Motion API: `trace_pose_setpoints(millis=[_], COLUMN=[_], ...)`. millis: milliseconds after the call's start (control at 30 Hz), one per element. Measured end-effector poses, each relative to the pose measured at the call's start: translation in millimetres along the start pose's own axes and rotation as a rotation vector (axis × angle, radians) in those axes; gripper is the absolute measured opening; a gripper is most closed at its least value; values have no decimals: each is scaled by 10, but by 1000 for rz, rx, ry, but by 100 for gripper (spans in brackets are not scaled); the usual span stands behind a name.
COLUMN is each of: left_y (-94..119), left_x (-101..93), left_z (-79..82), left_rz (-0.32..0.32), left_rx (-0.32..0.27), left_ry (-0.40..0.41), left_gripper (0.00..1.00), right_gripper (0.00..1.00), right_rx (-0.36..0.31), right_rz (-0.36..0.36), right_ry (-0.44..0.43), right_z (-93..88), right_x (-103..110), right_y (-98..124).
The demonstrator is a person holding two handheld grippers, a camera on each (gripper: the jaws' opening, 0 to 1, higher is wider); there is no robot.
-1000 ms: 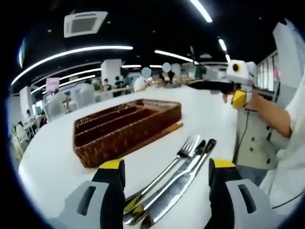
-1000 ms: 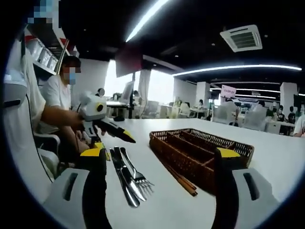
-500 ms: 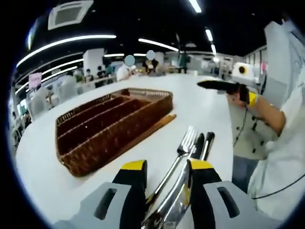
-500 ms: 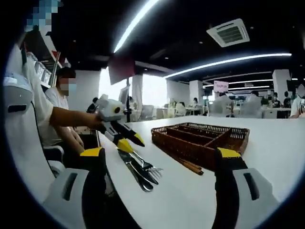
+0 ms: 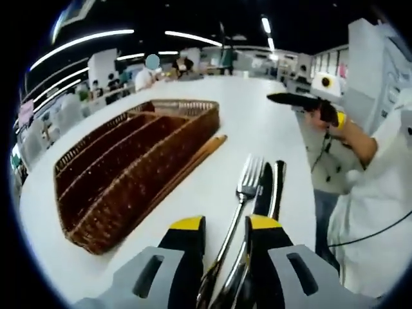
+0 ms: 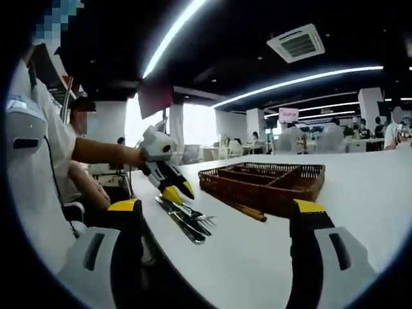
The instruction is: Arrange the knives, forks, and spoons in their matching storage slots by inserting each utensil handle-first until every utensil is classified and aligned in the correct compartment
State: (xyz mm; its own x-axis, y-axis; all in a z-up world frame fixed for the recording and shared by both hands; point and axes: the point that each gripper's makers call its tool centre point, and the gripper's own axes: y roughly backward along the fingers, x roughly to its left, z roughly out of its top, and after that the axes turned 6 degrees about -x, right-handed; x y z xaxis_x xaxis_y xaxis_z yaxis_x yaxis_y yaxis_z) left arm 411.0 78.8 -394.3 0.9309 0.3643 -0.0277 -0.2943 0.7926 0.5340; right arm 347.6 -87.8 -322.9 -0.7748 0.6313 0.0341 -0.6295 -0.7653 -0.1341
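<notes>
Large open hall with ceiling light strips and a long white table [image 5: 257, 122]. On it, a brown woven wicker cutlery tray with long slots [image 5: 122, 164], a pair of brown wooden chopsticks [image 5: 193, 161] just beside its wall, and near them a silver metal fork [image 5: 243, 193], a dark-handled knife [image 5: 264, 193] and 1 more utensil. Left gripper with yellow-tipped black jaws [image 5: 221, 225] narrowed around the fork's handle. Right gripper [image 6: 215, 207] held above the table, jaws spread wide, nothing between.
</notes>
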Motion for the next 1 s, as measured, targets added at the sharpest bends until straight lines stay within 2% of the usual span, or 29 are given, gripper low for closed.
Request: trace_pose_setpoints(millis=[100, 167, 200, 300, 367, 400, 467, 600, 700, 733, 900, 1000], left_y=[-30, -58, -71, -86, -94, -97, -105, -112, -127, -147, -186, -234], left_x=[-36, -47, -45, -23, 7, 16, -21, -26, -30, -3, -2, 0], left_z=[-57, -92, -36, -38, -70, -72, -55, -38, -34, -10, 12, 47], left_rz=[-24, -38, -44, -43, -40, -43, -63, -76, -100, -93, -112, -131], left_rx=[49, 79, 57, 77, 104, 106, 105, 118, 122, 112, 112, 103], left_ry=[5, -31, -36, -37, -67, -94, -75, -93, -119, -142, -156, -220], left_gripper=[24, 22, 22, 22, 20, 20, 19, 17, 4, 4, 4, 3], right_gripper=[98, 98, 98, 98, 98, 98, 98, 98, 97, 97, 97, 97], right_rx=[-7, -10, -15, -18, -16, -16, -13, -13, -12, -10, -6, -13], right_rz=[-16, -28, -31, -37, -35, -34, -34, -41, -42, -42, -37, -39], right_ry=[-7, -2, -8, -8, -9, -10, -11, -19, -27, -28, -34, -37], right_z=[11, 17, 24, 23, 10, 5, -8, -34, -59, -66, -80, -62], right_x=[-40, -64, -70, -80, -78, -78, -78, -98, -101, -99, -93, -105], right_y=[57, 101, 117, 125, 128, 129, 132, 149, 150, 149, 148, 142])
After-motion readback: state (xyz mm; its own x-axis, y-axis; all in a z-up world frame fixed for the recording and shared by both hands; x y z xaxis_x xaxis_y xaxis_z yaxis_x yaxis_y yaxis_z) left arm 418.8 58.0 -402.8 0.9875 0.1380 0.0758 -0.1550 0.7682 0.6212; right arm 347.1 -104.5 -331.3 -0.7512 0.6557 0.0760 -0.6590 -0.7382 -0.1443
